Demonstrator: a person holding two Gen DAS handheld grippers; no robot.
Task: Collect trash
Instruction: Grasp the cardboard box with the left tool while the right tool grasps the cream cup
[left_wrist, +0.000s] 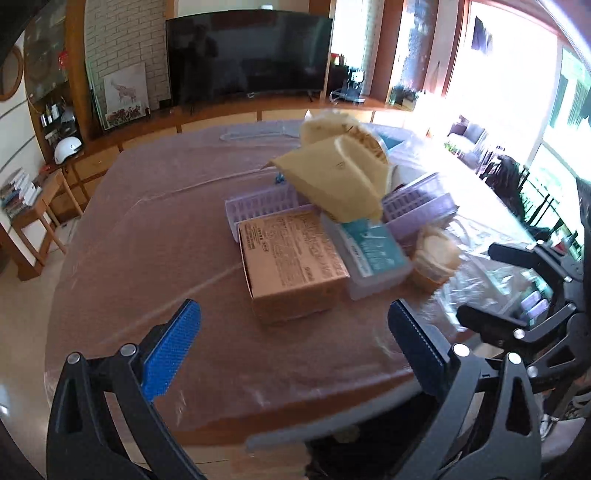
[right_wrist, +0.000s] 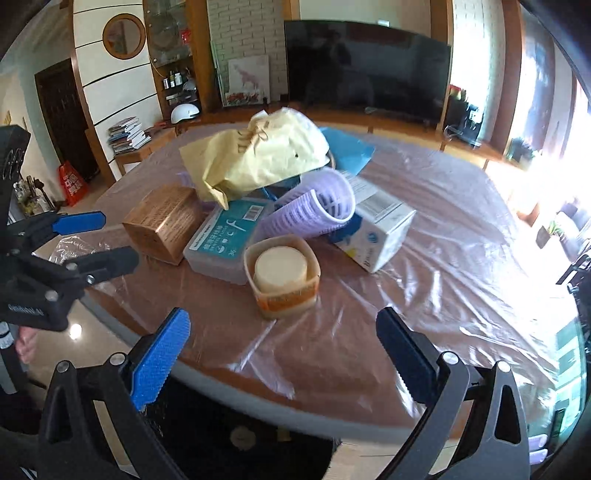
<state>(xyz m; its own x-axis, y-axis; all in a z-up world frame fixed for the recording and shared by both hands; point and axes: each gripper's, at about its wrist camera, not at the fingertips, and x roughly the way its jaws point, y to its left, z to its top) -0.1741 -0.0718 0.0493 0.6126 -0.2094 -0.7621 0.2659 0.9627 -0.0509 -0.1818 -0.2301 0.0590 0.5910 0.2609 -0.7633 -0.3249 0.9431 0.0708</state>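
The trash sits as a loose heap at the middle of a round brown table (right_wrist: 332, 354) covered in clear plastic sheet. Nearest in the right wrist view is a squarish plastic tub (right_wrist: 282, 275) with an orange label and a pale round lid inside it. Just behind it lies a flat translucent case (right_wrist: 225, 240) with a teal label, touching a brown cardboard box (right_wrist: 162, 221) to its left. To the right, a white carton (right_wrist: 376, 232) lies tilted, and a lilac perforated basket (right_wrist: 317, 206) rests on its side between the carton and the case. On top of the heap sprawls a crumpled yellow paper bag (right_wrist: 258, 155), with a blue bag (right_wrist: 347, 151) tucked behind it at the far side. Beyond the table a dark television (right_wrist: 365, 66) stands on a wooden shelf. The left gripper (left_wrist: 295, 347) hovers over the near table edge, angled downward at the cardboard box, its jaws spread wide with nothing between them. The right gripper (right_wrist: 284, 350) hangs likewise over the near edge, facing the tub, jaws wide apart and empty; nothing lies between either gripper and the heap.
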